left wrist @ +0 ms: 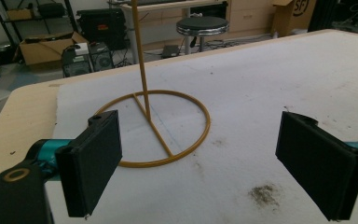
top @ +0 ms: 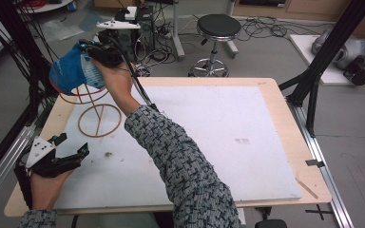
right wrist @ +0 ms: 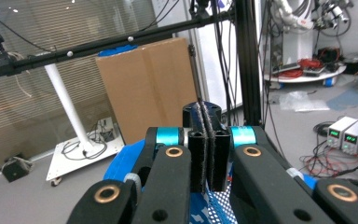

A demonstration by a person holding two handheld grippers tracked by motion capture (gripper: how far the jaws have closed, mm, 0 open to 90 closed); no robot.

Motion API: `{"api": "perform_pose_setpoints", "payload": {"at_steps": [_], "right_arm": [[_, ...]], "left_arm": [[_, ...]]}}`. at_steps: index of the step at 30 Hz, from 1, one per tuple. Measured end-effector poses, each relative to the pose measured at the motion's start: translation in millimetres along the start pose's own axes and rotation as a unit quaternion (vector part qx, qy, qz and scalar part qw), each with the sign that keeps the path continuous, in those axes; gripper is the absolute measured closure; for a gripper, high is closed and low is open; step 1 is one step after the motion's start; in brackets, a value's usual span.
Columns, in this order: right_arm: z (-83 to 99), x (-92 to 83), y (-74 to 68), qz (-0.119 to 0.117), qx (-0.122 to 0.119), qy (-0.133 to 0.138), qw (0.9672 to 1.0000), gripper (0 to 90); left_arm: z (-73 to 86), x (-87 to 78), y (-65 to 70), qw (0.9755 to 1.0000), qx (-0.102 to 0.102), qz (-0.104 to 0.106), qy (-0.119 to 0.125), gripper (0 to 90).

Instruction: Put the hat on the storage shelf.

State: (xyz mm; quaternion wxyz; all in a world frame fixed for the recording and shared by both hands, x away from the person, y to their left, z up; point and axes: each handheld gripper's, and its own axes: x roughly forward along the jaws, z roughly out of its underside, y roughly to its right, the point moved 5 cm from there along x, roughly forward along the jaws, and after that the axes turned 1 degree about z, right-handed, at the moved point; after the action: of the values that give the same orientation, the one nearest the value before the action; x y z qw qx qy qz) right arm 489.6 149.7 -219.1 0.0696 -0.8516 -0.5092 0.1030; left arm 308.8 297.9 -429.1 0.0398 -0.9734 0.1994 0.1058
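Right claw (top: 86, 47) was clenched on a blue cap with white mesh back (top: 73, 71), held up at the far-left desk (top: 271, 90) corner, above the thin gold wire stand with ring base (top: 100, 120). Left claw (top: 71, 145) sat released, near-left, jaws wide apart, facing the stand.

"SF" printed on cardboard box (left wrist: 294, 10).

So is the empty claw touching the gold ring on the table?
Apart. The left gripper view shows the left gripper open above the white mat, with bare mat between its pads and the wire stand's ring.
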Motion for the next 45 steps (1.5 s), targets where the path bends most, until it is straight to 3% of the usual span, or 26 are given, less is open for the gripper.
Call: {"api": "perform_pose_setpoints", "payload": {"at_steps": [28, 45], "right_arm": [[39.1, 11.4, -3.4, -0.007, 0.004, -0.048, 0.9988, 89.7], [50.1, 13.7, 3.6, -0.001, 0.004, -0.053, 0.9986, 89.6]], "left_arm": [[0.4, 0.4, -0.4, 1.0000, 0.001, 0.001, -0.002, 14.6], [0.7, 1.8, 0.4, 1.0000, 0.000, 0.003, -0.003, 14.6]]}}
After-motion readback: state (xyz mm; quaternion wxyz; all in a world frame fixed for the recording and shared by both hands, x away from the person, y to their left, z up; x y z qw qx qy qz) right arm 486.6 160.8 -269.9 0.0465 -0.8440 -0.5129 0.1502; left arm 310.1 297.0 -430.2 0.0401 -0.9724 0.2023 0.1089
